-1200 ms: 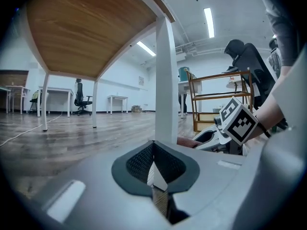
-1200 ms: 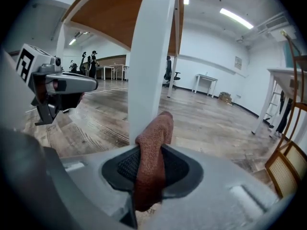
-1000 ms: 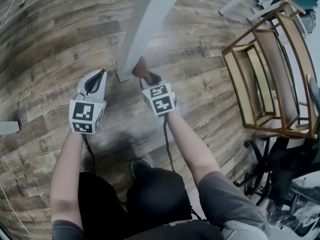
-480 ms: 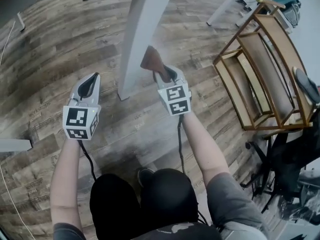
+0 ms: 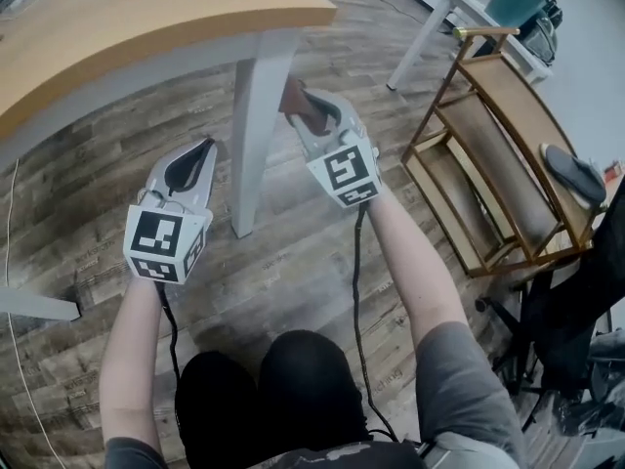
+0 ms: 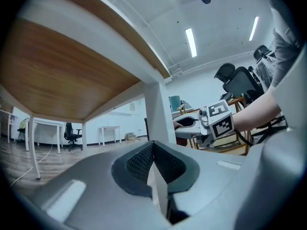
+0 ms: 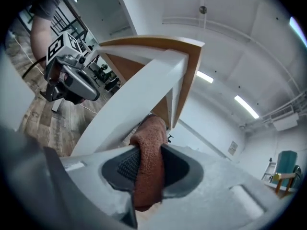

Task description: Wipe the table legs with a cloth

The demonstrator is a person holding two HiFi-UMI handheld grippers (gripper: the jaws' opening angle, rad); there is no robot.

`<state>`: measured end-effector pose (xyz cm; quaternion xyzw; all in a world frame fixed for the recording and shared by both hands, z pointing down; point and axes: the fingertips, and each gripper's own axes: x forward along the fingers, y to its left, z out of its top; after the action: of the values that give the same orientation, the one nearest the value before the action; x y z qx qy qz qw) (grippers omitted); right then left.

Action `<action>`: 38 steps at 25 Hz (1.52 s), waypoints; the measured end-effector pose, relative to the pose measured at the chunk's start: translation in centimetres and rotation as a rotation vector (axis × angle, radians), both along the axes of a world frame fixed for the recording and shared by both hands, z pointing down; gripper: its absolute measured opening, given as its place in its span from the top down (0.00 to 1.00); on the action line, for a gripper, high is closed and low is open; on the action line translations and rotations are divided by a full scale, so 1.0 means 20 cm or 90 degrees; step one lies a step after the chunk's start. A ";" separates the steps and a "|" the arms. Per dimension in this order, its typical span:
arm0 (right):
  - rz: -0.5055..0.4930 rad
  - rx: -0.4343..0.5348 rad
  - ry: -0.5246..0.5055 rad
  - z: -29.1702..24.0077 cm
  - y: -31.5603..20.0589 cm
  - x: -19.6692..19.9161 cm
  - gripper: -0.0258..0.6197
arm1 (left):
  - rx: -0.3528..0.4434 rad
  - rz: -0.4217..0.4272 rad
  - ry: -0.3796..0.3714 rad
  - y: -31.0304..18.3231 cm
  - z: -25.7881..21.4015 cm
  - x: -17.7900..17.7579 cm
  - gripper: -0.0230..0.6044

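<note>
- My right gripper (image 7: 152,172) has its jaws clamped on the rust-brown cloth (image 7: 149,135). A fold of it bulges out past the pads. My left gripper (image 6: 154,163) has its jaws pressed together with nothing between them.
- The wooden table top (image 5: 146,13) fills the upper left of the head view. Its near right corner sits directly above where I am working.
- The white table leg (image 5: 256,135) drops from that corner to the plank floor (image 5: 293,252). Its long axis runs upright, so I judge any wiping stroke has to travel along it, up or down.
- The cloth lies straight ahead of the right jaws. It is pressed against the leg's right-hand face, high up and just under the table top's corner.
- The right gripper is the nearer one, in contact through the cloth. The left gripper sits lower on the leg's opposite side, close by but apart from it, with the leg standing ahead of its jaws.
- Since the cloth is near the top of the leg, I reckon most of the unwiped length lies below it, toward the floor.
</note>
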<state>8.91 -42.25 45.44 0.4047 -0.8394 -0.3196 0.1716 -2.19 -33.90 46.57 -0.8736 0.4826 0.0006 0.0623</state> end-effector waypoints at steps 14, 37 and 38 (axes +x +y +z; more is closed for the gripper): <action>-0.096 0.035 0.046 -0.09 -0.08 -0.20 0.83 | 0.006 -0.015 0.005 -0.02 -0.04 0.09 0.93; -0.040 -0.216 0.145 1.42 0.02 -0.11 0.83 | -0.231 -0.043 -0.014 0.09 1.28 -0.07 0.93; -0.034 -0.224 0.155 1.48 0.02 -0.10 0.83 | -0.241 -0.044 -0.016 0.09 1.33 -0.08 0.93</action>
<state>6.87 -41.87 74.95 0.3048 -0.8657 -0.2188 0.3312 -3.72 -32.02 73.08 -0.8527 0.5029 -0.1029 -0.0971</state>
